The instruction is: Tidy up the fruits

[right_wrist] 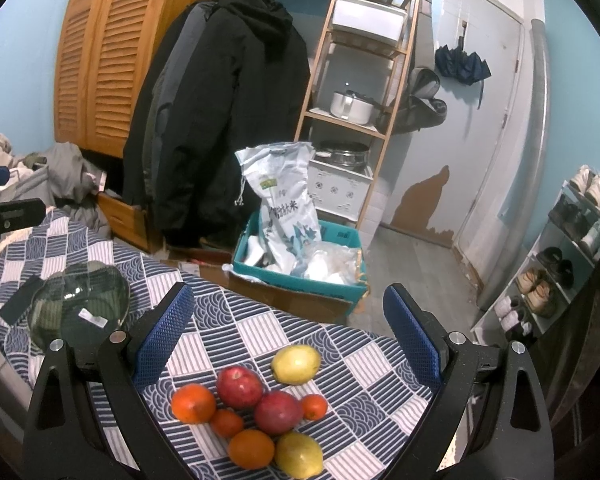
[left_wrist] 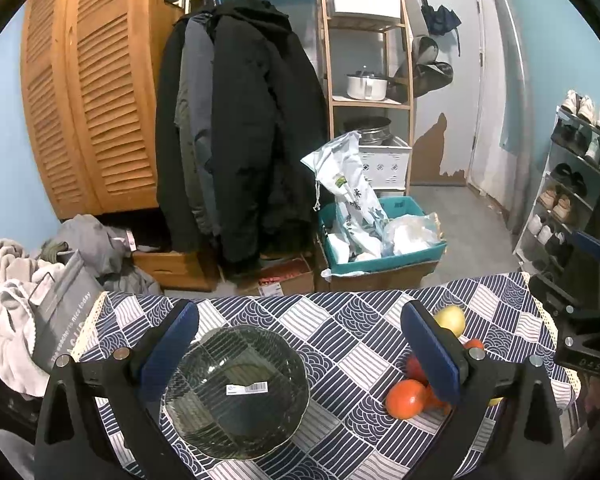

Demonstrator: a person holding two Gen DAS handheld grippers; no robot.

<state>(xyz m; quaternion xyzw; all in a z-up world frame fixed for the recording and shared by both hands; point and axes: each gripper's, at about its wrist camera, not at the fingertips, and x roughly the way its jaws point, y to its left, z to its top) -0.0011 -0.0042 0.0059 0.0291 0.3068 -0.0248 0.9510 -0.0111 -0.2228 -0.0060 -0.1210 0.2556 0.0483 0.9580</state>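
1. Left wrist view: the left gripper (left_wrist: 300, 344) hangs with jaws released and empty, straddling the glass bowl (left_wrist: 236, 392) on the worktop (left_wrist: 340, 320). The fruits lie to its right, past the right finger.
2. Right wrist view: the right gripper (right_wrist: 288, 336) is spread wide, holding nothing, directly above the fruit pile (right_wrist: 256, 408). The nearest lemon (right_wrist: 299, 455) lies with its long axis roughly left-right; the bowl (right_wrist: 80, 304) sits well left. The right hand looks nearer the fruit.

Patterned tablecloth-covered table (right_wrist: 236, 332), glass bowl (left_wrist: 236, 392), clustered fruits (right_wrist: 256, 408)

fruits (right_wrist: 260, 404) tightly clustered, bare cloth (right_wrist: 340, 344) around
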